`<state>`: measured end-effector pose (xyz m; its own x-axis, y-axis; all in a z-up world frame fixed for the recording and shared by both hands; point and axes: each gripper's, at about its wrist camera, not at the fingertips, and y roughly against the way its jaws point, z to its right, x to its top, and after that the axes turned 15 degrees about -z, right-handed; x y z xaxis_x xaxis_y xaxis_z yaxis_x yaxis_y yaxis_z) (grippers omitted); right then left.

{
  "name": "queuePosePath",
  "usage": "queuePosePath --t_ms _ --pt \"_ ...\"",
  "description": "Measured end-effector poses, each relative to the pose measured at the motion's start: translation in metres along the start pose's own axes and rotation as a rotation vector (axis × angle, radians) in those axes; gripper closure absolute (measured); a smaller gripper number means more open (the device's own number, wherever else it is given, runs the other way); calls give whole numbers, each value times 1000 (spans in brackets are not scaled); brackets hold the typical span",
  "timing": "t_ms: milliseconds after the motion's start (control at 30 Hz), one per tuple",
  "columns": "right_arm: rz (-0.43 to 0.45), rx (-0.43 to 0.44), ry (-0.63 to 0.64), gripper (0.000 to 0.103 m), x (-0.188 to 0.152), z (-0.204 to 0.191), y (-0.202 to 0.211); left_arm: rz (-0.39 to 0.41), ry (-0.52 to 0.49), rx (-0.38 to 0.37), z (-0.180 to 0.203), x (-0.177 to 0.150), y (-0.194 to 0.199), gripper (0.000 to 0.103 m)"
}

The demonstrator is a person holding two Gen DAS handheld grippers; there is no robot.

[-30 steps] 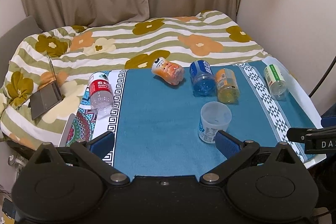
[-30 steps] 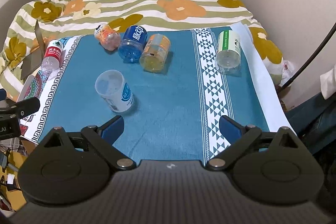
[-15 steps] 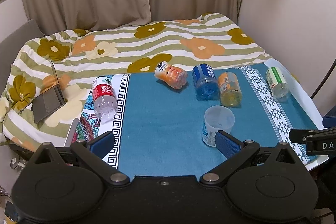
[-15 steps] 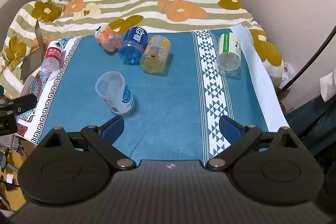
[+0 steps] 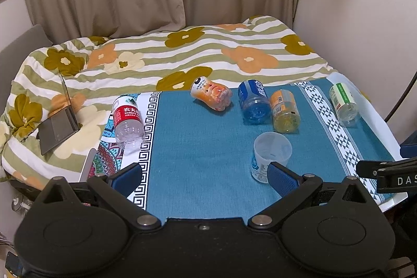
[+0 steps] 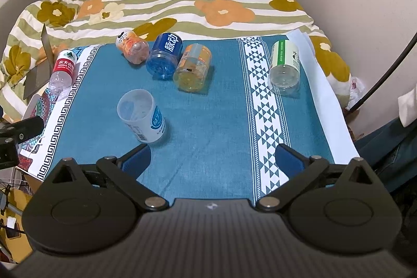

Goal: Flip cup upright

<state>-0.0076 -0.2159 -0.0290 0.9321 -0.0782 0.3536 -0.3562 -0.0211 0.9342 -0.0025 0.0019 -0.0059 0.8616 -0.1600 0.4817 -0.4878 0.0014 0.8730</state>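
A clear plastic cup [image 5: 271,154] with a blue and white label stands upright, mouth up, on the blue tablecloth [image 5: 198,147]. It also shows in the right wrist view [image 6: 142,115], left of centre. My left gripper [image 5: 204,177] is open and empty, low at the table's near edge, its right fingertip [image 5: 282,177] just in front of the cup. My right gripper [image 6: 212,160] is open and empty, to the right of the cup and nearer than it.
Several bottles lie on their sides at the back: red-label water bottle [image 5: 127,120], orange bottle [image 5: 212,94], blue bottle [image 5: 254,102], yellow bottle [image 5: 284,111], green-label bottle [image 5: 344,104]. A flowered quilt [image 5: 182,56] and a laptop [image 5: 60,119] lie behind. A wall stands right.
Both grippers have drawn back and up from the table, so the cup and bottles look smaller. The cup stays upright in place. Both grippers stay open.
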Motion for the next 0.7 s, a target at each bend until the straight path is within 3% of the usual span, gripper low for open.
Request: queuePosePath --t_ms 700 --pt "-1 0 -4 0 1 1 -1 3 18 5 -2 4 -3 0"
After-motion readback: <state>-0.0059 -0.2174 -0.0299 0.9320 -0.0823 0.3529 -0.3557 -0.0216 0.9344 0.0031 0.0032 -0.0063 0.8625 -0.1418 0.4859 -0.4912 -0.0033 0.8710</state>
